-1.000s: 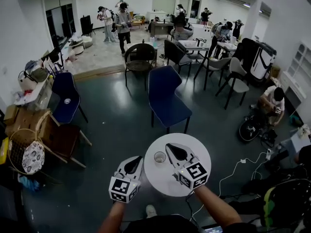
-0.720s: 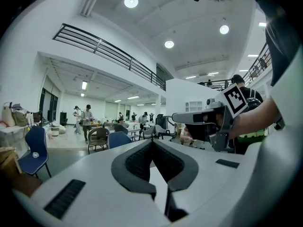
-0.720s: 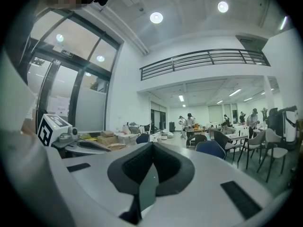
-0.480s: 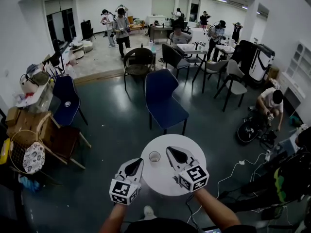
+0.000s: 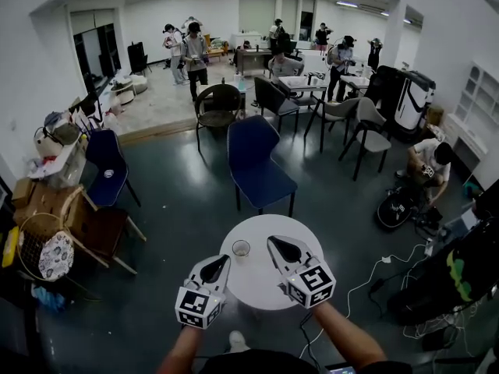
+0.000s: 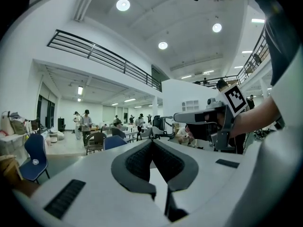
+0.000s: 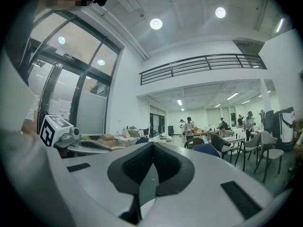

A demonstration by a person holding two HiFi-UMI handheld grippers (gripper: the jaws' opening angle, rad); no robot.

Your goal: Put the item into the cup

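A small clear cup [image 5: 241,248] stands upright on the left part of a round white table [image 5: 261,283]. Its contents are too small to make out, and no loose item shows on the table top. My left gripper [image 5: 224,258] hovers at the table's left edge, just near of the cup, with its jaws shut and nothing in them [image 6: 152,142]. Over the table's right half, to the right of the cup, my right gripper [image 5: 272,241] is also shut and holds nothing [image 7: 152,145]. Each gripper view looks level across the room, not at the cup.
A blue chair [image 5: 253,162] stands just beyond the table. White cables [image 5: 374,275] trail on the dark floor to the right. Chairs and boxes [image 5: 86,209] crowd the left wall. Several people stand or sit far back and at the right.
The head camera has shifted, so the table and cup sit a little further left in the view. Both grippers keep the same pose and stay shut.
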